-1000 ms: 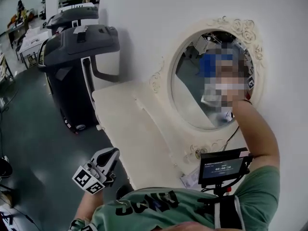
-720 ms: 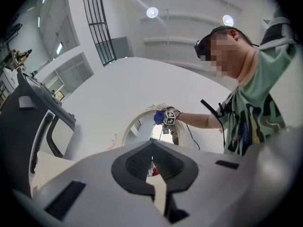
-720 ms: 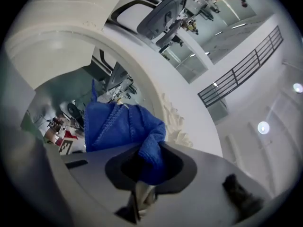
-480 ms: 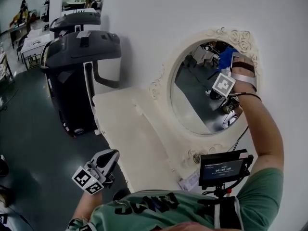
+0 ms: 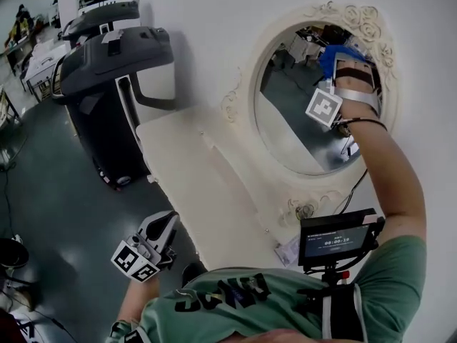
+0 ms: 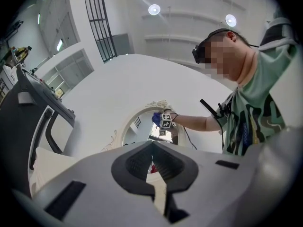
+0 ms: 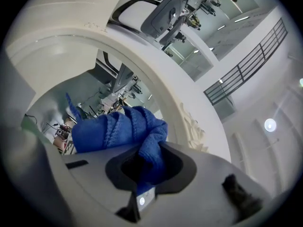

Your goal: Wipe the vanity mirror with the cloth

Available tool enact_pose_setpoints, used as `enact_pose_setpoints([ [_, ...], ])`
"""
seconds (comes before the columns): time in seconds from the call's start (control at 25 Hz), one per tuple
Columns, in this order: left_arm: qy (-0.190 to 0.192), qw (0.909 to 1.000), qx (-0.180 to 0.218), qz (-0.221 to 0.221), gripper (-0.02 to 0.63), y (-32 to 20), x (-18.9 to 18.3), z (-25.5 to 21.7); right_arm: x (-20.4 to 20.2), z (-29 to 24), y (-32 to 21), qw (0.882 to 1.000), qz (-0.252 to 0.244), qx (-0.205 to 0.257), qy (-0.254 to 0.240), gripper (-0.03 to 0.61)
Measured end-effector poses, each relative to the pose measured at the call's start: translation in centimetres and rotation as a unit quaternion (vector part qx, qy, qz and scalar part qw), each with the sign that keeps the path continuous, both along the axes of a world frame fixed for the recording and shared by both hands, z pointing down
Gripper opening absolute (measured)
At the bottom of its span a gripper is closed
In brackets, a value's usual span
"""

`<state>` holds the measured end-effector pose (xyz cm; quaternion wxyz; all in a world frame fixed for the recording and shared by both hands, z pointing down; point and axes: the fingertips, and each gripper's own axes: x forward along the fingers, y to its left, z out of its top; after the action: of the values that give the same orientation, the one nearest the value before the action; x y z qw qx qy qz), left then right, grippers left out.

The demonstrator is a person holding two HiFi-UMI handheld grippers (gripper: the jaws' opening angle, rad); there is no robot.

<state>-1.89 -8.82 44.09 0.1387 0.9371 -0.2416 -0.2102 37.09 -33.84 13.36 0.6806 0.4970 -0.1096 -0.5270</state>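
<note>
The oval vanity mirror (image 5: pixel 293 131) has a cream carved frame (image 5: pixel 235 106) and hangs above a cream table. My right gripper (image 5: pixel 341 64) is shut on a bunched blue cloth (image 5: pixel 334 53), which it holds against the upper right of the glass. In the right gripper view the cloth (image 7: pixel 118 126) bulges out of the right gripper (image 7: pixel 144 162), with the glass (image 7: pixel 66 74) right behind it. My left gripper (image 5: pixel 164 224) hangs low beside the table's front corner, away from the mirror. In its own view the left gripper (image 6: pixel 152 150) is shut on nothing.
The cream vanity top (image 5: pixel 189 174) runs below the mirror. A black and grey machine (image 5: pixel 107 70) stands to the left of the table on a dark floor (image 5: pixel 50 184). A small screen (image 5: pixel 335 238) is mounted at the person's chest.
The right gripper with the cloth has slid a little upward on the upper right of the glass. The left gripper has stayed low by the table.
</note>
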Motion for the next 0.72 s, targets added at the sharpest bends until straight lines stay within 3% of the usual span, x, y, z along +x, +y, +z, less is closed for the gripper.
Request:
enact_pose_setpoints([
  [0.08, -0.004, 1.0, -0.006, 0.003, 0.011, 0.2, 0.3, 0.1, 0.5, 3.8, 0.4, 0.998, 0.041, -0.034, 0.039, 0.043],
  [0.16, -0.01, 0.9998, -0.013, 0.004, 0.011, 0.3, 0.5, 0.4, 0.4, 8.8, 0.1, 0.996, 0.04, -0.066, 0.048, 0.043],
  [0.32, -0.027, 0.9992, -0.03, 0.006, 0.011, 0.5, 1.1, 1.3, 0.1, 21.5, -1.0, 0.989, 0.009, -0.147, 0.009, 0.043],
  [0.52, -0.041, 0.9981, -0.044, -0.012, 0.01, 0.5, 0.2, 1.7, 0.5, 39.3, -0.9, 0.963, 0.014, -0.268, -0.025, 0.043],
  [0.72, -0.054, 0.9967, -0.052, -0.029, 0.01, -0.7, -1.0, 2.8, 0.0, 48.8, -2.1, 0.944, 0.027, -0.324, -0.048, 0.043],
])
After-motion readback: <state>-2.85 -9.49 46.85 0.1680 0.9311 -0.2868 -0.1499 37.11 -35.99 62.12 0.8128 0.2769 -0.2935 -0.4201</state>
